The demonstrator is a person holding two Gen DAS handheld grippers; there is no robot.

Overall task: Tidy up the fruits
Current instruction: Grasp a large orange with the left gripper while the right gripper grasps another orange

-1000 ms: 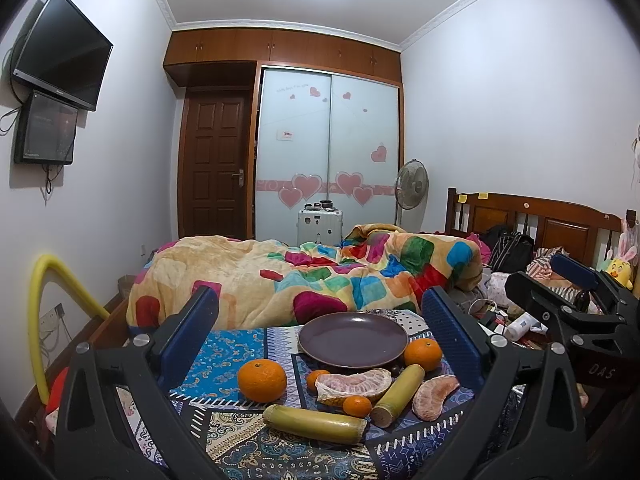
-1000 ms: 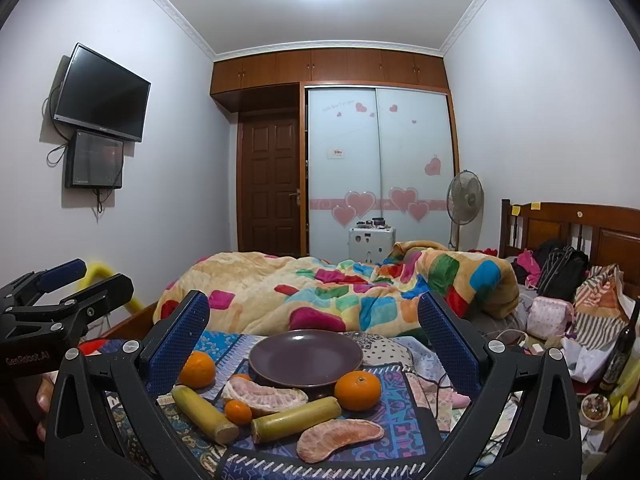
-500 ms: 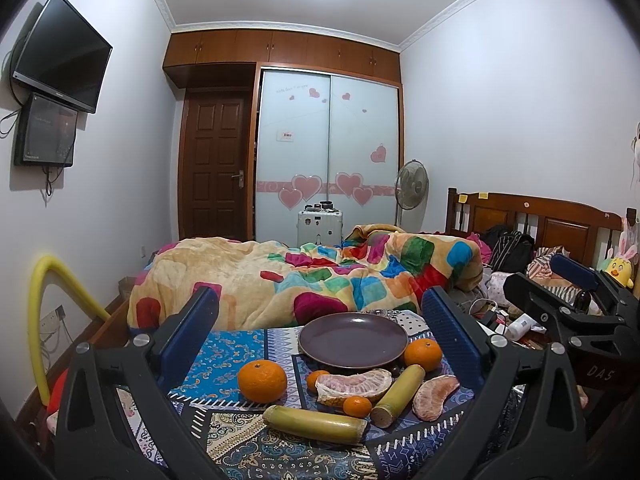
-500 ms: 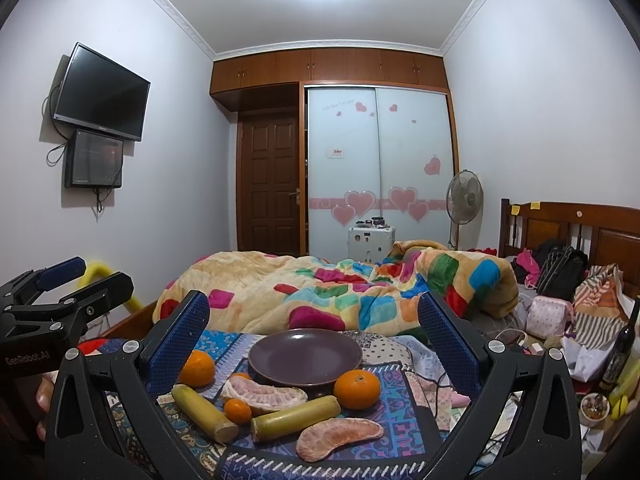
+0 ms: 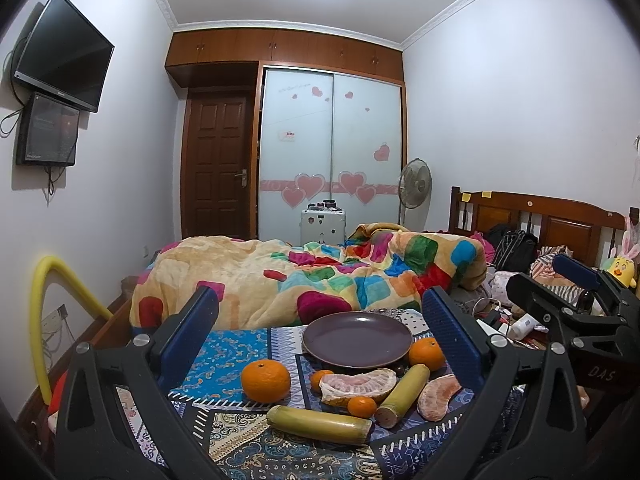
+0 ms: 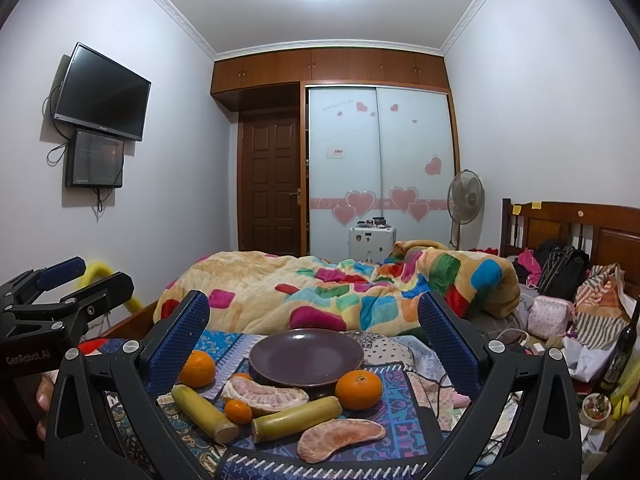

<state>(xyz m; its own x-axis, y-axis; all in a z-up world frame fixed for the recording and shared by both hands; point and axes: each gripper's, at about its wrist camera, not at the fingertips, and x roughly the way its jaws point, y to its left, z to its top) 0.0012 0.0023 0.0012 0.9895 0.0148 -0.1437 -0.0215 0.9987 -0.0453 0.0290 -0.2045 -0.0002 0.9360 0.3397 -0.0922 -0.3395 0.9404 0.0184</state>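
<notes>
An empty dark purple plate point(image 5: 357, 339) point(image 6: 306, 358) sits on a patterned cloth. In front of it lie two large oranges point(image 5: 265, 380) point(image 5: 427, 353), two small oranges point(image 5: 361, 406), two peeled pomelo segments point(image 5: 358, 385) point(image 6: 340, 438) and two yellow-green cane pieces point(image 5: 319, 425) point(image 6: 297, 418). My left gripper point(image 5: 320, 320) is open, hovering short of the fruit with nothing between its blue pads. My right gripper point(image 6: 312, 316) is open too, framing the plate from the near side and holding nothing.
A bed with a colourful blanket point(image 5: 312, 276) lies behind the cloth. Bags and clutter point(image 6: 568, 312) crowd the right side, with a dark bottle point(image 6: 622, 354). A yellow foam tube point(image 5: 52, 308) stands at the left wall. A hand point(image 6: 42, 400) holds the left gripper.
</notes>
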